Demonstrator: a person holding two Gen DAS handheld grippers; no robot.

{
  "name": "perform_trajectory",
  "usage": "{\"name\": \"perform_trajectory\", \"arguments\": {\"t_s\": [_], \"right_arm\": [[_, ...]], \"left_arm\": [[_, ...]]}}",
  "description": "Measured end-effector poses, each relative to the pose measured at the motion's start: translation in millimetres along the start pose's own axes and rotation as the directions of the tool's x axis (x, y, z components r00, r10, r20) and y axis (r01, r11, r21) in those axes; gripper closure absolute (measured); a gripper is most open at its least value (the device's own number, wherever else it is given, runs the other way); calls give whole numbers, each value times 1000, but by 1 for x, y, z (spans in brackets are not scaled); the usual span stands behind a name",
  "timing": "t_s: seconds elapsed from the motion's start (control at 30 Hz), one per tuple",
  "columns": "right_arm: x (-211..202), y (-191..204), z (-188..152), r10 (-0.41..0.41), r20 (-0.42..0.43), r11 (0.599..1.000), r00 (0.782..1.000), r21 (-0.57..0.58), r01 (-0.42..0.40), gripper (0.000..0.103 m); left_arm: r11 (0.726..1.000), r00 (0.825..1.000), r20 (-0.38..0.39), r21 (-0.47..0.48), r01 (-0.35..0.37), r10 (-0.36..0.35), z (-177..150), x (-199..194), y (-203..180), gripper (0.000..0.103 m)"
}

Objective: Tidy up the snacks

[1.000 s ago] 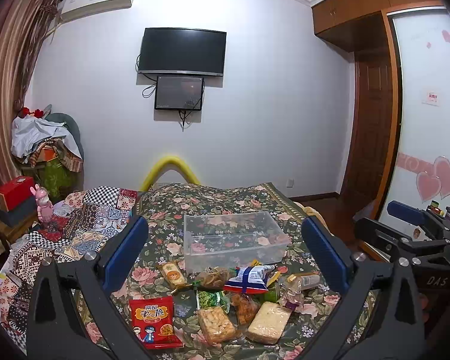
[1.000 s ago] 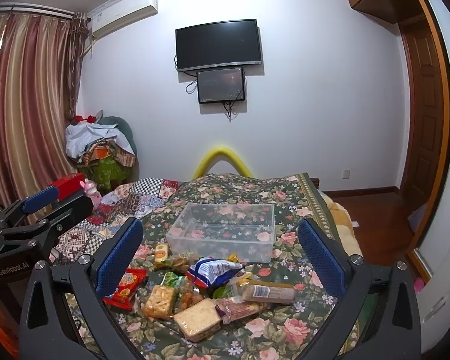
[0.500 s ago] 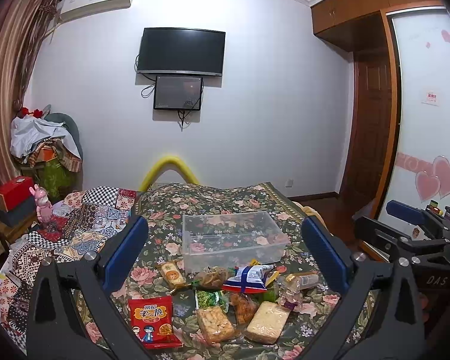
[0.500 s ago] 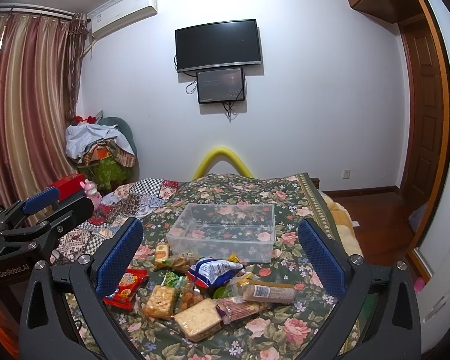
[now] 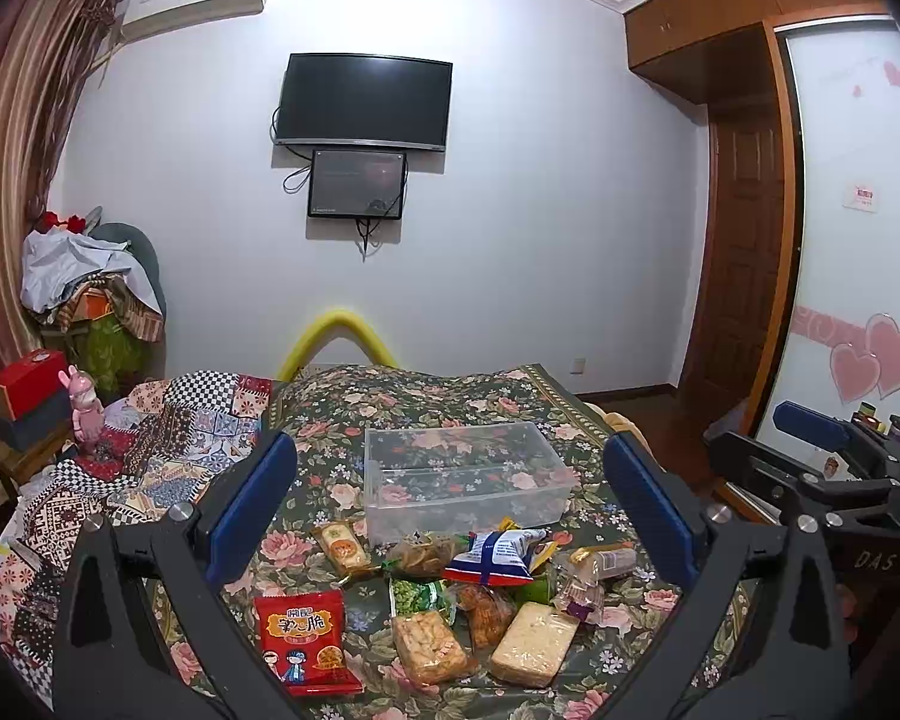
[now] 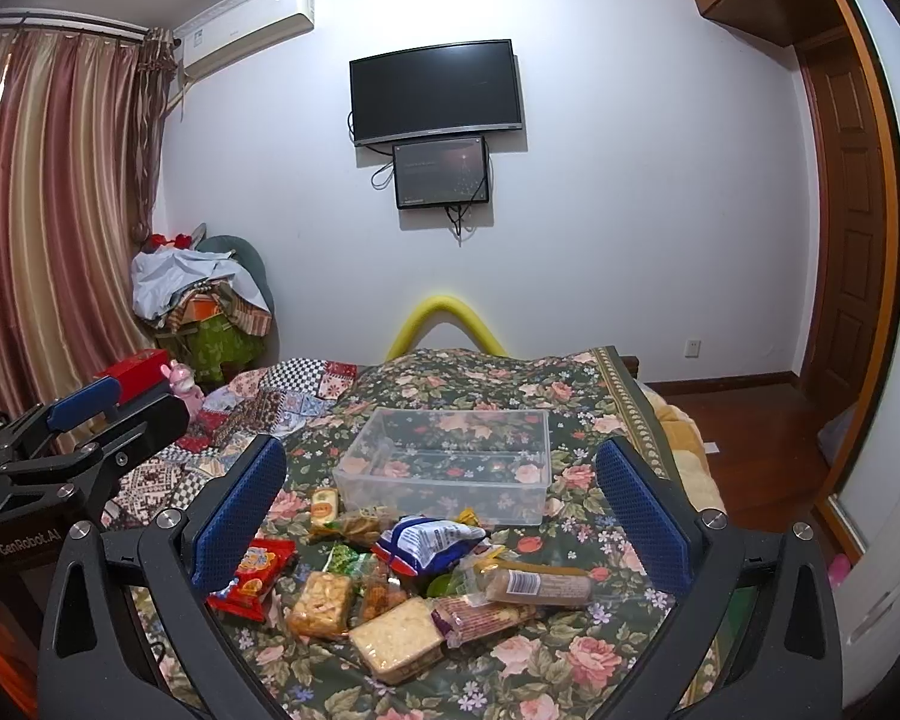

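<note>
A clear plastic bin (image 5: 468, 480) sits empty on the floral bedspread; it also shows in the right wrist view (image 6: 450, 465). In front of it lies a heap of snack packs: a red packet (image 5: 306, 639), a blue-and-white chip bag (image 5: 495, 555), a pale cracker block (image 5: 534, 642), an orange cracker pack (image 5: 429, 645). In the right wrist view I see the chip bag (image 6: 429, 543), a long wrapped roll (image 6: 537, 585) and the pale cracker block (image 6: 399, 639). My left gripper (image 5: 450, 510) and right gripper (image 6: 441, 510) are both open and empty, above the near side of the heap.
The floral bedspread (image 5: 390, 402) covers the bed, with a patchwork quilt (image 5: 168, 444) to the left. A pink toy (image 5: 81, 399) and red box (image 5: 21, 375) stand far left. A wardrobe door (image 5: 852, 330) is at right, a wooden floor (image 6: 750, 420) beyond the bed.
</note>
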State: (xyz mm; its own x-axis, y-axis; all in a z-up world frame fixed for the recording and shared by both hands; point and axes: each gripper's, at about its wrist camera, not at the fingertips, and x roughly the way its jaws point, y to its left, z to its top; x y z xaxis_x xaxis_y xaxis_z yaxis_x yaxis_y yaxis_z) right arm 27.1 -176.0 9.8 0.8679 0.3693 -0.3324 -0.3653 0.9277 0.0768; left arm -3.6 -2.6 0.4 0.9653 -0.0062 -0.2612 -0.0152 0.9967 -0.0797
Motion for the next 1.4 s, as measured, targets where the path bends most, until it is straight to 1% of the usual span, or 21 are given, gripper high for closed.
{"name": "perform_trajectory", "arguments": {"t_s": [0.8, 0.97, 1.17, 1.27, 1.37, 1.4], "right_arm": [[1, 0, 0, -1, 2, 1000, 1000, 6, 1, 0], [3, -2, -3, -4, 1, 1000, 1000, 18, 4, 0], [13, -6, -9, -5, -38, 999, 999, 32, 6, 0], [21, -10, -17, -21, -70, 999, 997, 26, 23, 0], [32, -16, -28, -48, -116, 999, 992, 13, 50, 0], [38, -20, -34, -55, -145, 998, 988, 13, 57, 0]], "left_arm": [[1000, 1000, 5, -7, 2, -1, 3, -1, 2, 0], [1000, 1000, -9, -3, 5, -5, 1, 1, 4, 0], [1000, 999, -40, 1, 0, 0, -5, 10, 13, 0], [1000, 996, -89, 5, -1, 2, -11, 21, 22, 0], [1000, 990, -139, 10, -22, 23, -21, 32, 36, 6], [999, 986, -162, 17, -34, 36, -24, 37, 41, 10]]}}
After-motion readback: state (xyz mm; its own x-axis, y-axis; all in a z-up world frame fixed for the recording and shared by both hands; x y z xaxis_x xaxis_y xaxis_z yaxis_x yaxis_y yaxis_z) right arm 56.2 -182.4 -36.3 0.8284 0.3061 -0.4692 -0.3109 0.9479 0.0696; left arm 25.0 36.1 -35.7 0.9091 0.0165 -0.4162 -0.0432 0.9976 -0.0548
